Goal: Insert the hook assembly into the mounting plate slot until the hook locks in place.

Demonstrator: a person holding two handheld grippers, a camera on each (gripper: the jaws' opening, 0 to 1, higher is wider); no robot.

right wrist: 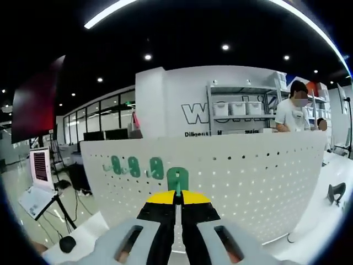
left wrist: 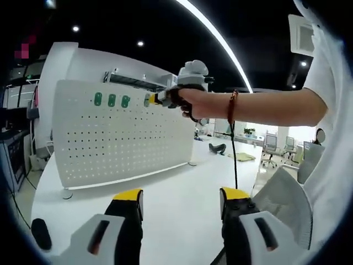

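In the left gripper view, a white perforated mounting plate point(left wrist: 118, 132) stands upright on a white table point(left wrist: 182, 204). 3 green hooks point(left wrist: 111, 100) already sit in a row near its upper left. Just right of them, the right gripper point(left wrist: 156, 99) presses its yellow tips against the plate's top area, held by a person's hand point(left wrist: 185, 102) whose bare forearm reaches in from the right. Near the bottom of this view, the left gripper point(left wrist: 181, 200) hovers over the table, its 2 yellow-tipped jaws spread wide with nothing between them.

In the right gripper view, the same plate point(right wrist: 248, 176) spans the scene, with the 3 mounted green hooks point(right wrist: 134, 165) at left. To their right, a 4th green hook assembly point(right wrist: 177, 179) stands upright against the plate, its lower end pinched in the right gripper point(right wrist: 177, 197), whose jaws are pressed together on it. Beyond the plate, far right, a person point(right wrist: 292, 110) stands by white shelving point(right wrist: 242, 107).
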